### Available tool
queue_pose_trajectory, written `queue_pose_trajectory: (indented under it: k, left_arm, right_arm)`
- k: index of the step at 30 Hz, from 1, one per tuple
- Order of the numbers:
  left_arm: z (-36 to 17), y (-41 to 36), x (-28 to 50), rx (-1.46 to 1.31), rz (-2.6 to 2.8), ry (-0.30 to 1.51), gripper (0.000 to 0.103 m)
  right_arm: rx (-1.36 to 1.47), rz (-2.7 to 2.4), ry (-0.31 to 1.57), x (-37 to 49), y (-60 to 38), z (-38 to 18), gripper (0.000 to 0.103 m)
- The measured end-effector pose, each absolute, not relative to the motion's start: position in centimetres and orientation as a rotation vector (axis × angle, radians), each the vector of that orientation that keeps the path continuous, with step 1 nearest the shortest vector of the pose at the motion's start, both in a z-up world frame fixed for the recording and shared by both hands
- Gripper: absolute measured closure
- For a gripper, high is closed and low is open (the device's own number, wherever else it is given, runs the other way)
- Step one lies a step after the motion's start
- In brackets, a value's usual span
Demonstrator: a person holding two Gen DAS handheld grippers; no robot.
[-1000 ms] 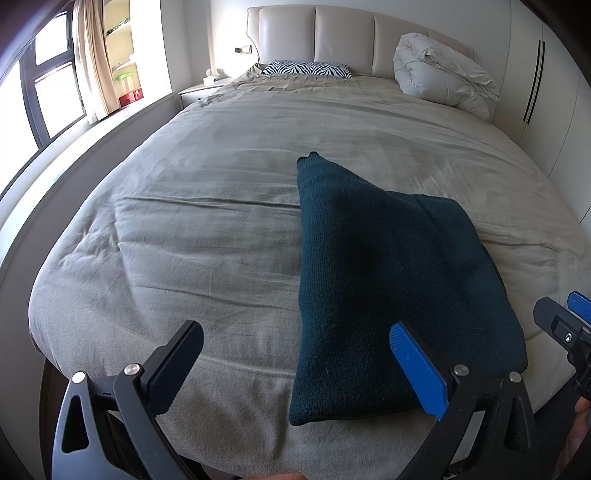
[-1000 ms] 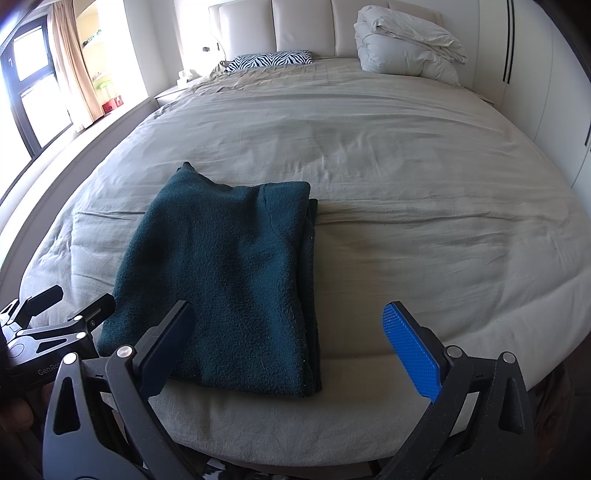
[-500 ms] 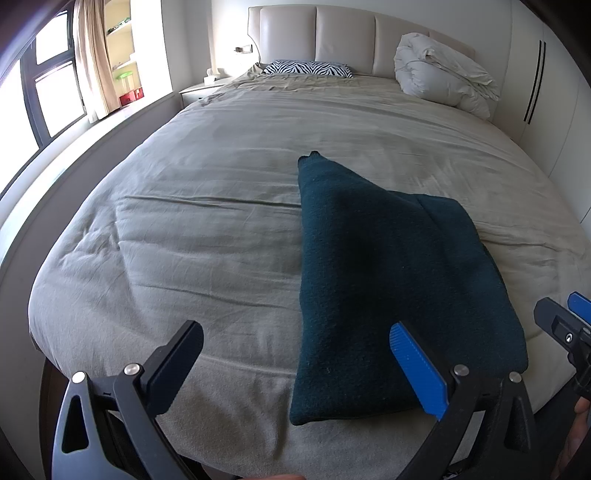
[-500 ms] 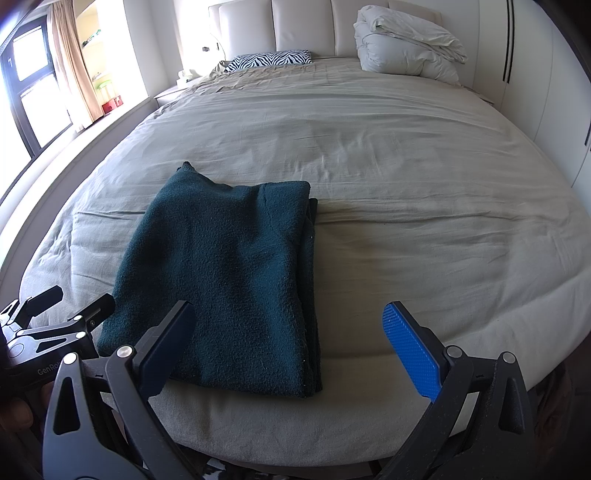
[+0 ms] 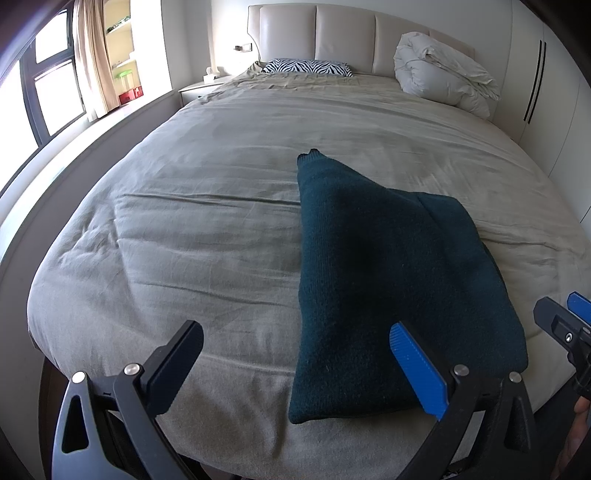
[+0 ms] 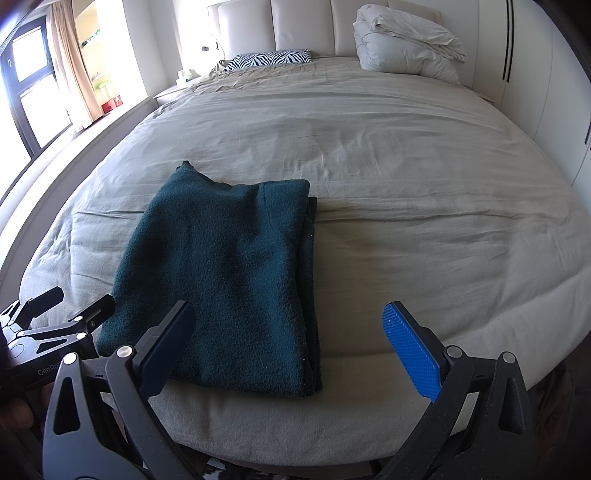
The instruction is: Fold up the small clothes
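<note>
1. Nothing has moved since the earlier frames: the garment and both of my claws sit where they were a second ago.
2. From my left wrist camera, the left claw [image 5: 295, 363] hangs at the foot of the bed [image 5: 207, 229] with its jaws spread wide and nothing between them.
3. Its blue finger pad [image 5: 415, 369] overlaps the near right part of the dark teal fleece garment [image 5: 388, 280] in this view; I cannot tell if it touches the fabric.
4. From my right wrist camera, the right claw [image 6: 288, 343] is also wide apart and empty, held over the near edge of the bed [image 6: 424, 221].
5. That garment [image 6: 229, 280] lies folded flat on the grey-beige bed cover, close to the foot edge, with stacked layers showing along its right side and one corner sticking out at the far left.
6. It lies left of centre in my right view, with the black finger [image 6: 166, 347] over its near edge.
7. My left claw [image 6: 55, 325] shows at the lower left of the right view, just beside the garment's near left corner.
8. My right claw's tip [image 5: 565, 325] peeks in at the right edge of the left view.
9. At the head of the bed I see a zebra-print pillow [image 5: 308, 67] and a bundled white duvet [image 5: 443, 70] against the padded headboard [image 5: 343, 33].
</note>
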State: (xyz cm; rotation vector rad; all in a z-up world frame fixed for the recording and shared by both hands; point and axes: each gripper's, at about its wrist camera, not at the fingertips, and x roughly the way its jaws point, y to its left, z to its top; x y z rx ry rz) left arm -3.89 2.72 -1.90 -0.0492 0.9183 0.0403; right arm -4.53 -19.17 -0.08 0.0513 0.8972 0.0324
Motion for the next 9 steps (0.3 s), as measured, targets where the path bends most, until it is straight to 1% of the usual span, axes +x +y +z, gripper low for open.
queue_pose_trajectory:
  k: [9]
  left_arm:
    - [-1.84, 2.9, -4.07, -0.05, 0.037, 0.908, 0.0]
  right_arm:
    - [0.056, 0.03, 0.903, -4.67, -19.27, -0.66, 0.0]
